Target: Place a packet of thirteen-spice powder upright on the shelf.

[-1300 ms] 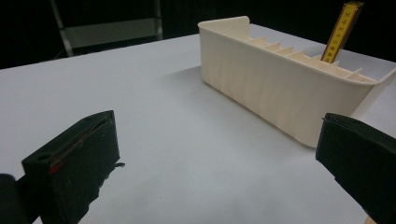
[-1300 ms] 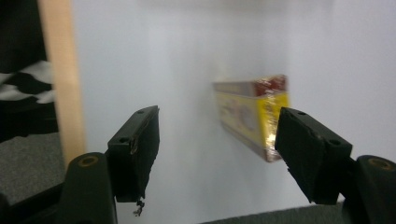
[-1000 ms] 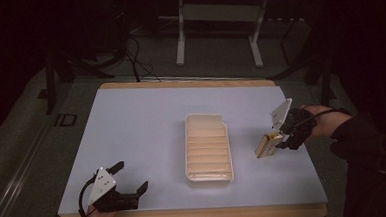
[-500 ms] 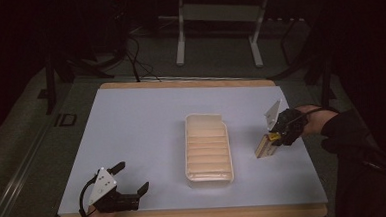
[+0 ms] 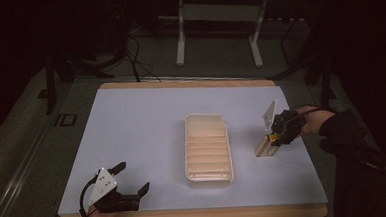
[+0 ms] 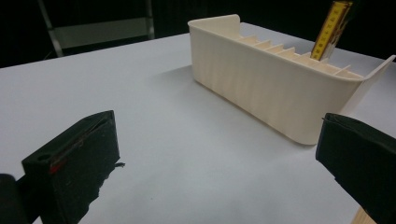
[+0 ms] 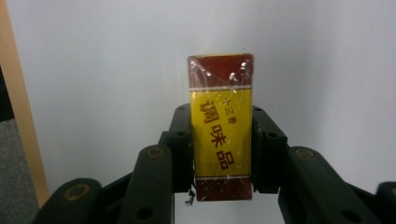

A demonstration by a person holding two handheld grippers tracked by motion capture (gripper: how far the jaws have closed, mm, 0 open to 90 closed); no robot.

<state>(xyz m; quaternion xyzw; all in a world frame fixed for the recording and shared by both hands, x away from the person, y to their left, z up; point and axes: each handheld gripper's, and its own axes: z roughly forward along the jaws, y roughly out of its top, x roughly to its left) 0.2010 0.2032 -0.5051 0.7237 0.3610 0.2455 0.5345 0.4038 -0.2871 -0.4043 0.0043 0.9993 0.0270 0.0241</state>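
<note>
Fingers of the right gripper (image 7: 222, 154) are closed on the two long sides of a yellow and dark red packet (image 7: 221, 126), which stands at 3 o'clock on the worktop (image 5: 132, 126), just beside the cream ribbed tray (image 5: 208, 147) lying at centre. Left gripper (image 5: 130, 183) rests at 7 o'clock near the front edge, its fingers (image 6: 74, 163) spread wide, holding nothing, well apart from the tray.

right gripper (image 5: 275, 140) with yellow box (image 5: 265, 145) edged slightly toward tray (image 5: 208, 148)
</note>
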